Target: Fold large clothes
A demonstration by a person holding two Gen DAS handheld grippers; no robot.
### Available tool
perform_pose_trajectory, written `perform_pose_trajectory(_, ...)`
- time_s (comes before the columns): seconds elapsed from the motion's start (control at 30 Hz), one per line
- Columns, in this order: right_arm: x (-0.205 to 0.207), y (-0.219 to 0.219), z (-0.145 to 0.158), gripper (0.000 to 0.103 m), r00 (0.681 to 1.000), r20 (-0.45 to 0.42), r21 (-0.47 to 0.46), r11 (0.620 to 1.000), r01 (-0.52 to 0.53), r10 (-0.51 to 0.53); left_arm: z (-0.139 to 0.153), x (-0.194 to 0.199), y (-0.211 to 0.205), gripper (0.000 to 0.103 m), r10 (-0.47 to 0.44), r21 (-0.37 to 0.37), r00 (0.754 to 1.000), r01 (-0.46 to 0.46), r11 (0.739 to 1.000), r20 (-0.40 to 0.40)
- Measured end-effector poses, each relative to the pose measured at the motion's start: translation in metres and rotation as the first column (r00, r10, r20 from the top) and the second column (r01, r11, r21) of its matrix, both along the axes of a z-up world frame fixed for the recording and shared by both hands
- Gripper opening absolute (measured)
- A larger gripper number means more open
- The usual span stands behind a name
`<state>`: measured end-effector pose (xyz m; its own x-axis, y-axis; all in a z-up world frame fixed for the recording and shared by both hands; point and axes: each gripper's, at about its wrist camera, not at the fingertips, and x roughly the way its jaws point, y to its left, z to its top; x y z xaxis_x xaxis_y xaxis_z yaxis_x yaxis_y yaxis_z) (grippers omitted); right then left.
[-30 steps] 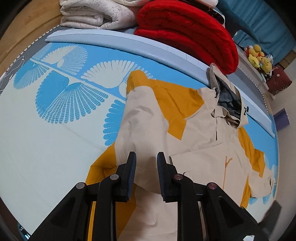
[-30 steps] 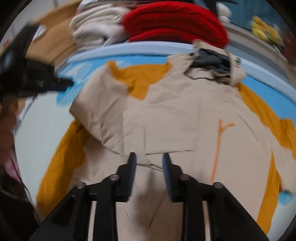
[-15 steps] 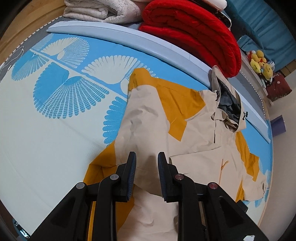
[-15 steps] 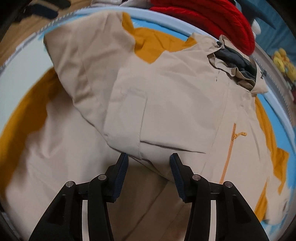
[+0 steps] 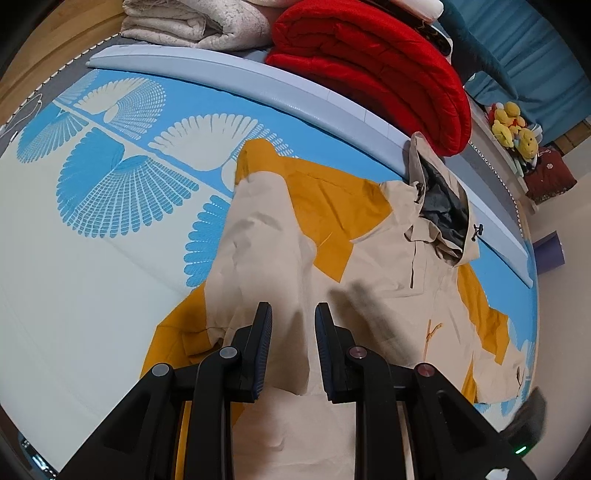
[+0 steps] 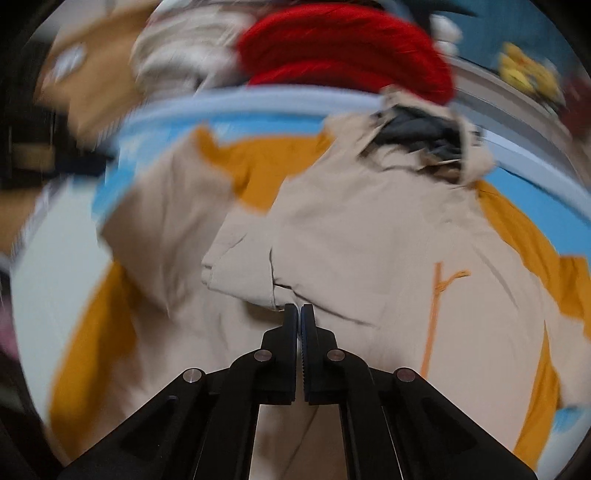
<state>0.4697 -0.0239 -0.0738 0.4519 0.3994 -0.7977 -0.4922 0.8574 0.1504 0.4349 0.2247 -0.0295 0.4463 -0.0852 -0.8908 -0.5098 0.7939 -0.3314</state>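
A beige and mustard hooded jacket [image 5: 369, 280] lies front-up on a blue and white patterned mat [image 5: 92, 258], hood toward the far edge. Its left sleeve is folded in across the body. My left gripper [image 5: 291, 325] is open, its fingers either side of the folded sleeve, holding nothing. In the blurred right wrist view the jacket [image 6: 369, 240] fills the frame and my right gripper [image 6: 299, 314] is shut at the edge of the folded sleeve's cuff [image 6: 240, 273]. I cannot tell whether fabric is between its pads.
A pale blue bolster [image 5: 258, 81] runs along the mat's far edge. Behind it lie a folded red quilt [image 5: 369, 62] and a folded cream blanket [image 5: 192, 22]. Yellow plush toys [image 5: 513, 125] sit at the far right. Wood floor [image 5: 33, 62] shows at left.
My right gripper has closed from open and pulled back from the sleeve fold; its view is now motion-blurred. My left gripper has stayed open over the sleeve and shifted slightly.
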Motion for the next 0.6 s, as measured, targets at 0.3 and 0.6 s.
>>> perform_pose_trajectory(0.3, 0.033, -0.101, 0.0, 0.002, 0.865, -0.108, 0.106, 0.859, 0.5, -0.49, -0.003, 0.003, -0.003, 0.02, -0.004, -0.002, 1.0, 0.004, 1.0, -0.004)
perform_pose_trajectory(0.6, 0.043, -0.166, -0.048, 0.035, 0.671, -0.359, 0.111, 0.684, 0.721, -0.649, -0.006, 0.005, 0.005, 0.02, 0.017, -0.026, 1.0, -0.017, 1.0, -0.008)
